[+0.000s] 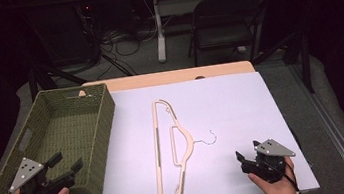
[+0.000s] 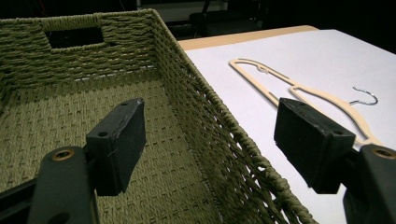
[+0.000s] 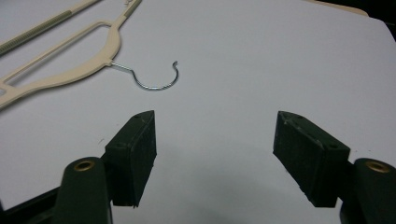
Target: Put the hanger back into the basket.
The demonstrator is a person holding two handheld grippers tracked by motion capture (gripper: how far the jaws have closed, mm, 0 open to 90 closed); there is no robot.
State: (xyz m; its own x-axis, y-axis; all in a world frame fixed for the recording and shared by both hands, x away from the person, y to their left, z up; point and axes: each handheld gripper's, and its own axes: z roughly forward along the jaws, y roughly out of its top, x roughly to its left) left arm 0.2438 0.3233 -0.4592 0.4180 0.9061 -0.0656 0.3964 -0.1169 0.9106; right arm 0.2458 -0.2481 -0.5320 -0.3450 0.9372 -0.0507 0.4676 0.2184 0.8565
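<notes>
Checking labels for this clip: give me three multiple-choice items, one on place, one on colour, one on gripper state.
1. Where does the hanger lie?
A. in the basket
B. on the white sheet, right of the basket
C. on the floor

2. What colour is the basket?
A. olive green
B. red
C. white

3. How do the right gripper jaws stand?
A. shut on the hook
B. shut on nothing
C. open

Answers: 1 B, it lies flat on the sheet. 2 A, green weave. 3 C, a wide gap with bare sheet between them.

We are noting an olive-green woven basket (image 1: pixel 95 132); a cream hanger (image 1: pixel 166 153) with silver hook (image 1: pixel 209 137); white table cover (image 1: pixel 232 109); black grippers.
</notes>
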